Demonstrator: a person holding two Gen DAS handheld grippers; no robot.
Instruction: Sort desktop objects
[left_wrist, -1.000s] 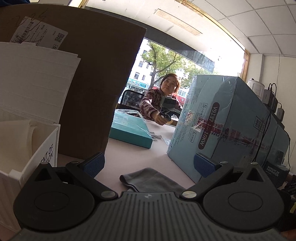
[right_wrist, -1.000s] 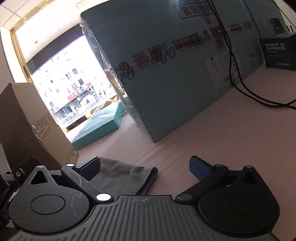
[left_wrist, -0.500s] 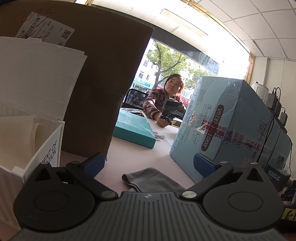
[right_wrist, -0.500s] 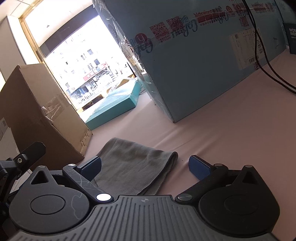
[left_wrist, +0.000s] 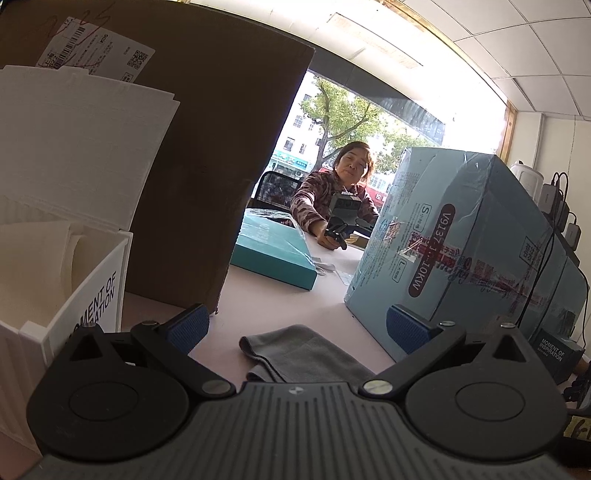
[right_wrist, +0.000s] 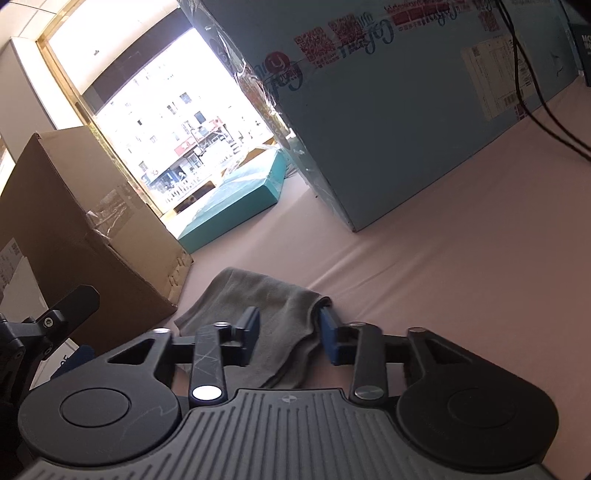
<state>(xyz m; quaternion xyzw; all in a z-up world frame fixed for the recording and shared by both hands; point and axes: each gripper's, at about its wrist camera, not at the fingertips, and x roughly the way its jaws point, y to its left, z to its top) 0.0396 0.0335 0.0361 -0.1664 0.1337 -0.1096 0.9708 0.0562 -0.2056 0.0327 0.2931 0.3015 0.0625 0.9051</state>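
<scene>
A folded grey cloth lies on the pale pink tabletop between a cardboard box and a large light blue carton. My right gripper is down over the cloth's near right part, its blue pads drawn in on the folded edge, which bunches against the right pad. In the left wrist view the same cloth lies just ahead of and below my left gripper. That gripper is wide open with nothing between its fingers. Part of the left gripper shows at the left edge of the right wrist view.
A white bin printed with black lettering stands at the near left, a tall cardboard box behind it. The blue carton walls off the right, with cables and a small black box beside it. A teal flat box and a person are across the table.
My right gripper has dropped toward the cloth and its jaws have gone from wide open to drawn in on the folded edge. The left gripper has drifted slightly and stays open.
</scene>
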